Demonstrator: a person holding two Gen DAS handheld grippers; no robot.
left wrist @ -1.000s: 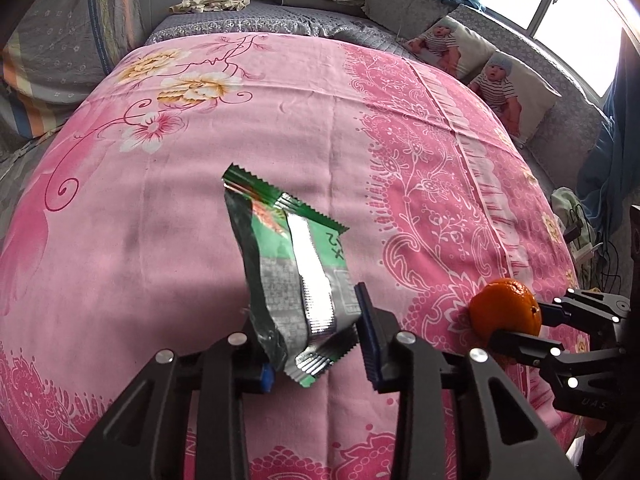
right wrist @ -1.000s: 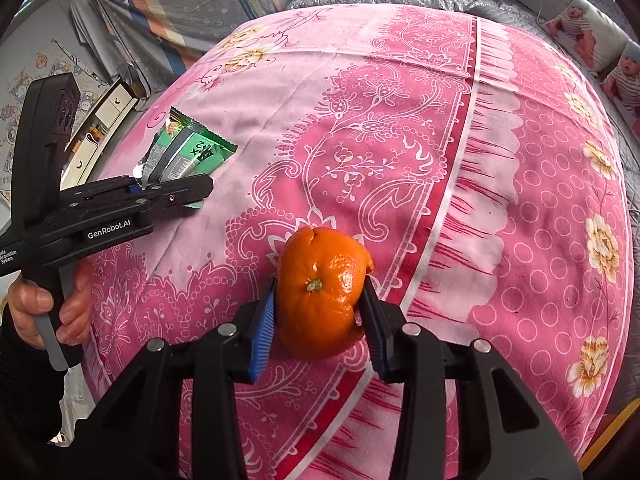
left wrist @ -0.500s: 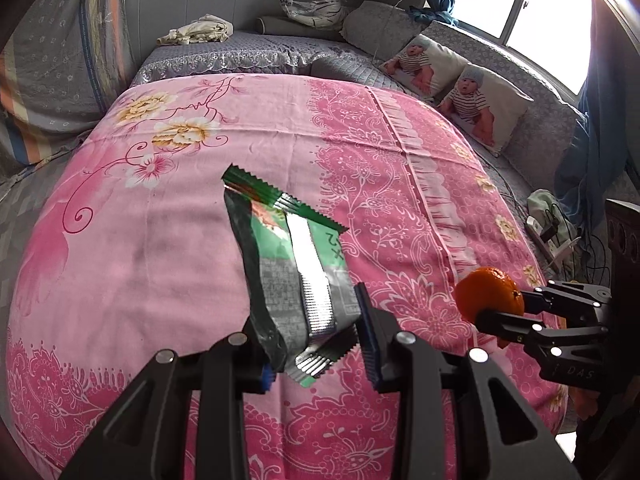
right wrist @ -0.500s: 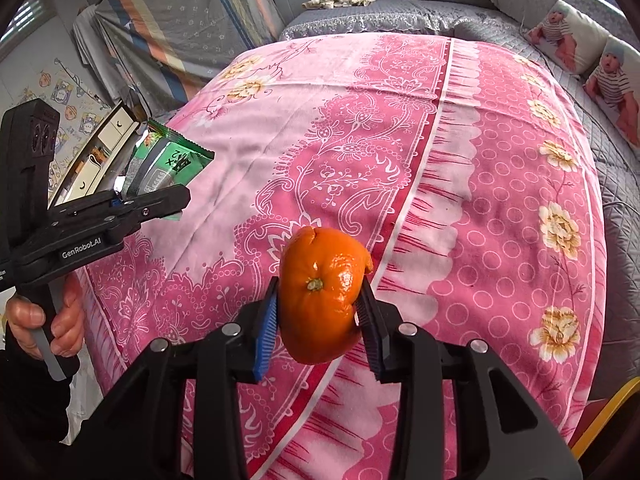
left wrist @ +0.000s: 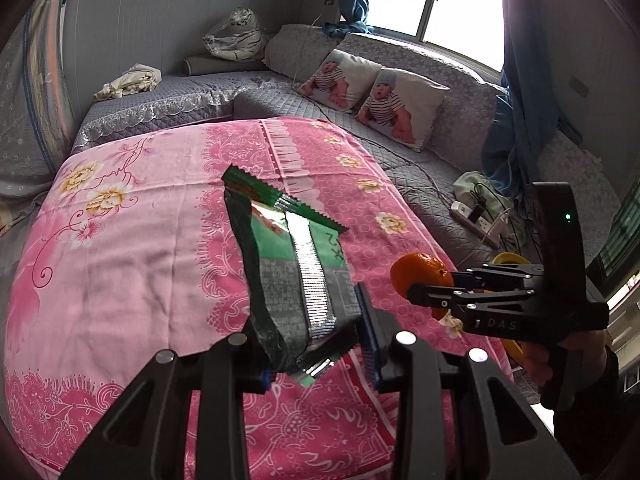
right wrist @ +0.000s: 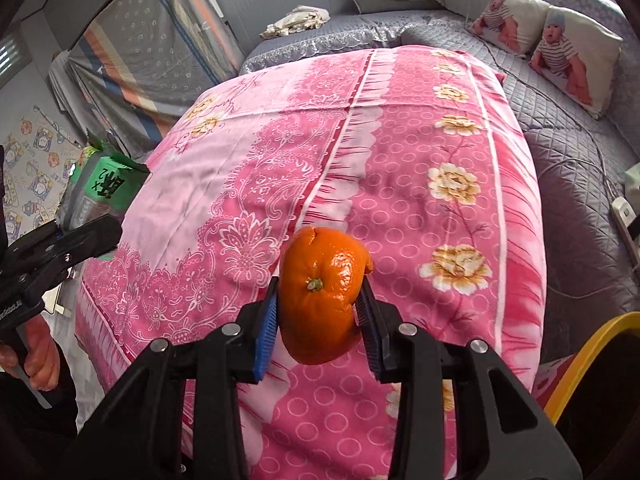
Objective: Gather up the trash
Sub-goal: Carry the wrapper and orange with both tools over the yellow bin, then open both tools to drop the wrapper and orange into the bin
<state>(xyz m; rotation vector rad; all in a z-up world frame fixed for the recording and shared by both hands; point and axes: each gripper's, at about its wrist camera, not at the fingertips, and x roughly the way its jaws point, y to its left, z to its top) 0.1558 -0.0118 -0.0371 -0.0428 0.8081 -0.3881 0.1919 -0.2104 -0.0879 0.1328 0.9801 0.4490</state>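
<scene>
While our left gripper (left wrist: pixel 316 360) pinches the light, crinkly green wrapper (left wrist: pixel 292 272) by its lower edge above the bed (left wrist: pixel 120 248), our right gripper (right wrist: pixel 318 312) clamps the soft orange peel (right wrist: pixel 320 292) at its flanks.

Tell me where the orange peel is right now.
The orange peel is clamped in the right gripper, held above the near end of the pink bedspread; the left wrist view shows it right of the green wrapper.

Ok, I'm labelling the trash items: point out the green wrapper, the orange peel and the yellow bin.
green wrapper (left wrist: pixel 298 276): left wrist view, silver seam.
orange peel (right wrist: pixel 320 294): right wrist view, near stem.
yellow bin (right wrist: pixel 588 356): right wrist view, rim.
</scene>
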